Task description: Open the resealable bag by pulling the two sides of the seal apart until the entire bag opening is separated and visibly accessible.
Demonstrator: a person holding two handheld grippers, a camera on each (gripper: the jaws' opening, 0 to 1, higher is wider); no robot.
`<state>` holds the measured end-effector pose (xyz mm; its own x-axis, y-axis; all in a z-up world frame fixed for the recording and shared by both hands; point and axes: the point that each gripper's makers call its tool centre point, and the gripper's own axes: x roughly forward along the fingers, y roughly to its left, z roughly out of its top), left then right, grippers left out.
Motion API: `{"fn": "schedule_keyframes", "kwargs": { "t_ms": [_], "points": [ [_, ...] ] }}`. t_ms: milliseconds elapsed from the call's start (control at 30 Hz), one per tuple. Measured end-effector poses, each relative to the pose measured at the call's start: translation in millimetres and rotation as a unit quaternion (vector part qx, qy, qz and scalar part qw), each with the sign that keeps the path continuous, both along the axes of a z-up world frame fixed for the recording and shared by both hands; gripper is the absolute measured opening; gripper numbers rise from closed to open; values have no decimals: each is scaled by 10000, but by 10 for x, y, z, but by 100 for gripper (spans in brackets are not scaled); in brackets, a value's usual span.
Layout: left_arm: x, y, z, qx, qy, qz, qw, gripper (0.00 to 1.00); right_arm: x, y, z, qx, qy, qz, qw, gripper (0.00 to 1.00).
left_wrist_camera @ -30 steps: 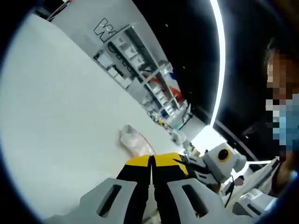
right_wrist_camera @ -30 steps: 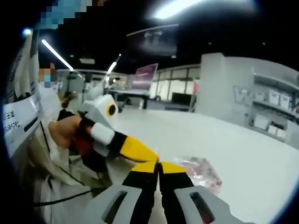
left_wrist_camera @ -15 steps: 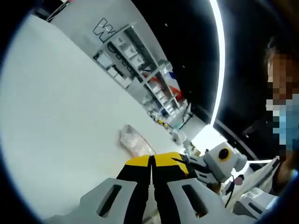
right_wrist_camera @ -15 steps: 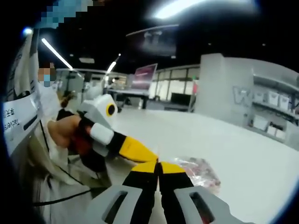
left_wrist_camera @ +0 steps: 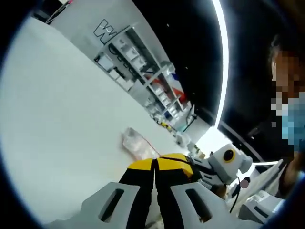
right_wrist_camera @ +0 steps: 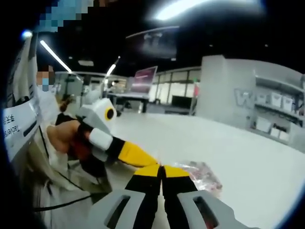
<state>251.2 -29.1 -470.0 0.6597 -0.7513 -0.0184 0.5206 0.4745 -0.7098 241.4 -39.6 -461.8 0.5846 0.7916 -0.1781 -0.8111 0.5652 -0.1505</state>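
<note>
Left gripper view: resealable bag [left_wrist_camera: 137, 145], clear with pinkish contents, lying on the white surface [left_wrist_camera: 62, 133] just beyond the yellow jaw tips. Left gripper [left_wrist_camera: 155, 164]: jaws pressed together at the bag's near edge; whether they pinch the seal cannot be told. Right gripper [left_wrist_camera: 183, 163]: entering from the right, its tip meeting the same spot. Right gripper view: bag [right_wrist_camera: 200, 174] beyond the tips; right gripper [right_wrist_camera: 161, 171] jaws pressed together; left gripper [right_wrist_camera: 143, 157] slanting in, held by a hand [right_wrist_camera: 64, 136]. Background: shelving [left_wrist_camera: 143, 76] with boxes.
</note>
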Motion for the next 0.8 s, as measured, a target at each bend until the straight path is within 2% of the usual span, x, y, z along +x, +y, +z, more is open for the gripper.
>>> {"fn": "schedule_keyframes", "kwargs": {
  "t_ms": [500, 800],
  "points": [
    [-1, -5, -2, 12, -25, 4, 10000, 1, 59, -63, 29, -9, -93, -143, 9999, 0],
    [-1, -2, 2, -11, -37, -1, 10000, 1, 172, -186, 64, -44, -194, -410, 9990, 0]
  ]
}}
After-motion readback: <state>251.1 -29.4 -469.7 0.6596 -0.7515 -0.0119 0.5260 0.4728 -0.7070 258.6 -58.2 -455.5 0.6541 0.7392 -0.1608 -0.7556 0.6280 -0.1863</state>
